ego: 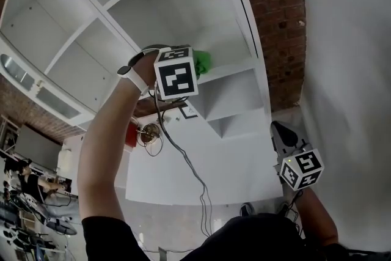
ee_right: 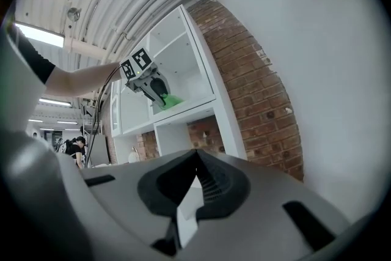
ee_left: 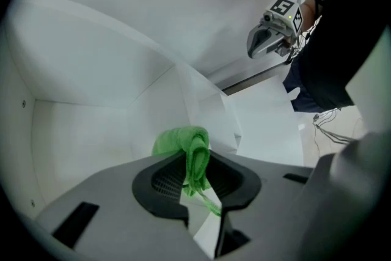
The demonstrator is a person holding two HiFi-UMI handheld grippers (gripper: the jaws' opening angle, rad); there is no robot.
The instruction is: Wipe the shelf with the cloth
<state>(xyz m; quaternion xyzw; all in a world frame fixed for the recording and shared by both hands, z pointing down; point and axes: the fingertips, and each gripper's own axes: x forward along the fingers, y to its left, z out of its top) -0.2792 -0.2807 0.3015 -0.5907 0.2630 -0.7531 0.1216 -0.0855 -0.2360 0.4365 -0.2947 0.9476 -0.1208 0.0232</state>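
Observation:
A green cloth (ego: pixel 204 60) is bunched on a board of the white shelf unit (ego: pixel 235 72), in its upper right compartment. My left gripper (ego: pixel 195 68) is raised to that board and is shut on the green cloth (ee_left: pixel 194 156), which hangs folded between the jaws over the white shelf surface (ee_left: pixel 91 131). The right gripper view shows the left gripper (ee_right: pixel 153 85) with the cloth (ee_right: pixel 172 101) resting on the shelf board (ee_right: pixel 195 106). My right gripper (ego: pixel 280 133) hangs low at the right, away from the shelf; it (ee_right: pixel 195 163) is shut with nothing in it.
A brick wall (ego: pixel 278 15) borders the shelf unit on the right, then a plain white wall (ego: pixel 348 70). A black cable (ego: pixel 189 165) dangles from the left gripper. A lower white cabinet top (ego: pixel 201 174) carries small objects at its left end.

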